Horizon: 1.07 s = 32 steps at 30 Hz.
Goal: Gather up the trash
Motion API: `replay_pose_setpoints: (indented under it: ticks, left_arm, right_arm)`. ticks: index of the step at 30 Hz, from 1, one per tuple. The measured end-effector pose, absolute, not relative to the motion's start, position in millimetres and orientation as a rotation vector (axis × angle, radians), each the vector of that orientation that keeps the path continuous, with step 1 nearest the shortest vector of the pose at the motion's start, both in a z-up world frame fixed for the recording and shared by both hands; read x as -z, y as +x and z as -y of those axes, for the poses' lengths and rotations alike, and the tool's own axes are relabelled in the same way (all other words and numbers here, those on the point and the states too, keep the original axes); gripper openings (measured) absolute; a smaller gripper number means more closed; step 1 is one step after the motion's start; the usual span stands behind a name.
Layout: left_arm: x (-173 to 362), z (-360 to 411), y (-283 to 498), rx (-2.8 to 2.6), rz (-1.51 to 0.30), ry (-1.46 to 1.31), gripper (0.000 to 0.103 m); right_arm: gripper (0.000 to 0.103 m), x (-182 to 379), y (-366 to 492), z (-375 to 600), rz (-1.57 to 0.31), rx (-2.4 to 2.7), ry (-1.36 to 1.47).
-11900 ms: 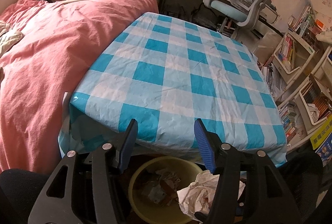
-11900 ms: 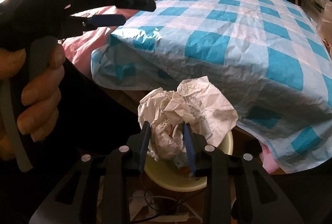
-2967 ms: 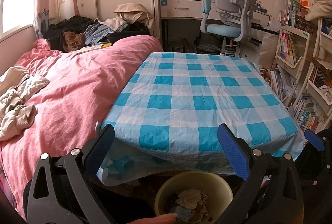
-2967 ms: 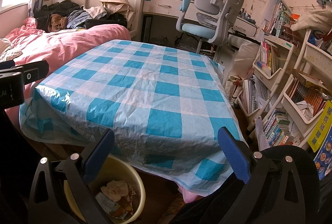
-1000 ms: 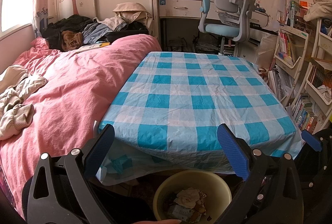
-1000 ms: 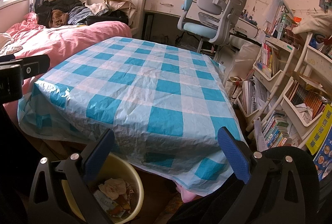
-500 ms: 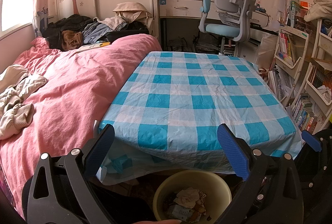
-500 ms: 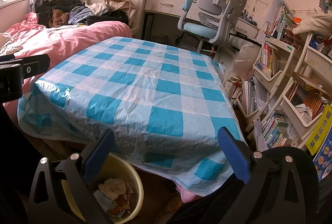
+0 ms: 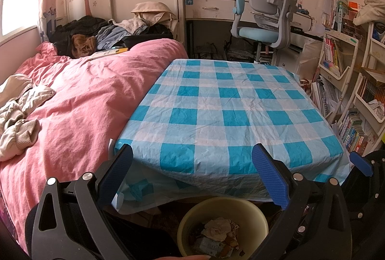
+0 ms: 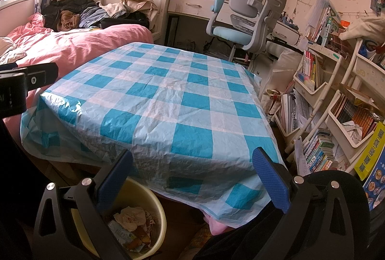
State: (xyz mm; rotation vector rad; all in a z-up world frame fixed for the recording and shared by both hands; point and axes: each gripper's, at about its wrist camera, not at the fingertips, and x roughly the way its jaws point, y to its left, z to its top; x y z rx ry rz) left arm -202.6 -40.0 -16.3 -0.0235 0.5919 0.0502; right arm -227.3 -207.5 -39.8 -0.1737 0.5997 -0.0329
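Below the near edge of the blue-and-white checked plastic tablecloth (image 9: 231, 115) stands a round pale-yellow plastic bin (image 9: 261, 216), holding crumpled paper and wrappers (image 10: 131, 227). Above it the left gripper (image 9: 192, 173) hangs with its blue-padded jaws spread wide and nothing between them. Beside it the right gripper (image 10: 192, 174) is likewise wide apart and empty, facing the cloth-covered table, near the pink quilted bed (image 9: 72, 101).
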Motion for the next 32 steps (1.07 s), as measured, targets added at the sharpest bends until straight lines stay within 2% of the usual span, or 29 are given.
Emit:
replay_pose_setpoints:
  ticks: [15,20,32]
  left_arm:
    - [27,30,-200,0.018,-0.666,-0.131,0.096]
    - [25,37,-204,-0.011,-0.641,-0.061,0.096]
    - [30,26,-183,-0.052,-0.752,-0.1,0.096]
  right_arm:
    - [0.095,40,-227,207,-0.602,0.033,-0.175]
    - [0.095,40,-227,207,-0.601,0.033,-0.177]
    - [0.095,43,-236,221,-0.609,0.033,-0.193]
